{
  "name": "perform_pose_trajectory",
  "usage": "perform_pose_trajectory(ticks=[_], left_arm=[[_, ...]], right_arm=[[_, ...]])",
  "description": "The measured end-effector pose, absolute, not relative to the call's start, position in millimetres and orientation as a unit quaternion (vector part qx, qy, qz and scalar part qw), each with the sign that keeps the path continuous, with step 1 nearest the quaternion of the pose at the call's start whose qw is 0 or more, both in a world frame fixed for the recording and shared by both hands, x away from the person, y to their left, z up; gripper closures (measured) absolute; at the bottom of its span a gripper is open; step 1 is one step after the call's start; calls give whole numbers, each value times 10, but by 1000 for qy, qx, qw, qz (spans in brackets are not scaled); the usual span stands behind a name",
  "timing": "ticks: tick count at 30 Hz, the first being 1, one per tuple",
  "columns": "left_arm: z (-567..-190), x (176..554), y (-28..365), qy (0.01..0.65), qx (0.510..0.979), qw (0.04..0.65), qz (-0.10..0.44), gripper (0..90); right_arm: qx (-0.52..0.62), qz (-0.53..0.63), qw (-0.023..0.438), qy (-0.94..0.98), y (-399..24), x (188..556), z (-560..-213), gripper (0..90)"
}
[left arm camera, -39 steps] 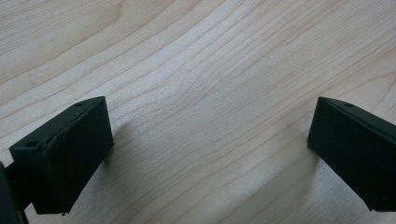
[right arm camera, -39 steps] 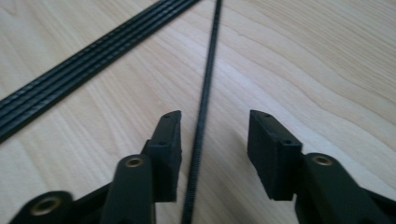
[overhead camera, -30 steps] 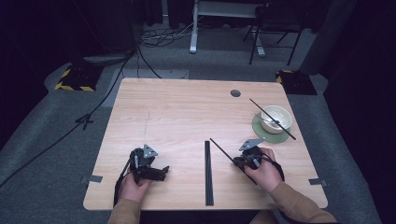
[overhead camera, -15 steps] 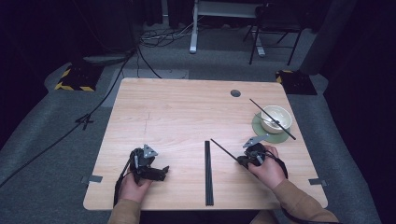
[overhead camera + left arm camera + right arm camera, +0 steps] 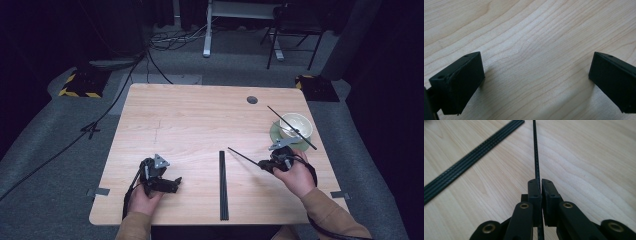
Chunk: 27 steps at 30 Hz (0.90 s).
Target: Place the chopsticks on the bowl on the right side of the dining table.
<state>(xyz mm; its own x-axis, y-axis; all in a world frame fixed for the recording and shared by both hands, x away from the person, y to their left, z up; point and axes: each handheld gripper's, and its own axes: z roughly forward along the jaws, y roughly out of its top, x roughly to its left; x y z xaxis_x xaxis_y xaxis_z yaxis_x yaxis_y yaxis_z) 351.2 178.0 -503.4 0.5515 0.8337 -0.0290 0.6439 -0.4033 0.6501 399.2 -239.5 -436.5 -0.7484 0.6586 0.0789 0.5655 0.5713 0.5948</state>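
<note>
My right gripper (image 5: 263, 164) is at the table's right front, shut on a thin black rod (image 5: 243, 156) that sticks out to the left, its free end just above the wood. In the right gripper view the pads (image 5: 534, 188) pinch the rod (image 5: 535, 150), which runs straight ahead. A bundle of black rods (image 5: 223, 186) lies lengthwise at the middle front, and it also lies off to the left as the bundle (image 5: 471, 157) in the right gripper view. At front left my left gripper (image 5: 172, 184) rests on the table; its jaws stand wide apart over bare wood in the left gripper view (image 5: 536, 77).
A pale bowl (image 5: 296, 123) on a green saucer (image 5: 276, 134) stands at the right edge, just behind my right hand, with another black rod (image 5: 306, 140) laid across it. A round cable hole (image 5: 252, 100) lies at the back. The table (image 5: 190, 120) is light wood.
My right hand has lifted and drifted slightly toward the bowl, carrying the rod with it. The left hand and the bundle have stayed put.
</note>
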Motion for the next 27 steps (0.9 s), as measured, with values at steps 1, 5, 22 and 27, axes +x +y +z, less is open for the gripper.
perform_pose_trajectory(ticks=[1,5,22,27], left_arm=[[-5034,3513,1780,448,824,312,153,3],[-5034,3516,1780,447,824,312,154,3],[-5031,3490,1786,450,823,309,155,5],[-5032,3484,1785,452,822,310,155,5]], right_arm=[[346,311,78,882,-2402,3983,-4325,862],[339,324,80,880,-2445,3984,-4182,862],[342,372,102,857,-2744,4168,-3685,862],[347,376,113,852,-2827,4246,-3567,862]])
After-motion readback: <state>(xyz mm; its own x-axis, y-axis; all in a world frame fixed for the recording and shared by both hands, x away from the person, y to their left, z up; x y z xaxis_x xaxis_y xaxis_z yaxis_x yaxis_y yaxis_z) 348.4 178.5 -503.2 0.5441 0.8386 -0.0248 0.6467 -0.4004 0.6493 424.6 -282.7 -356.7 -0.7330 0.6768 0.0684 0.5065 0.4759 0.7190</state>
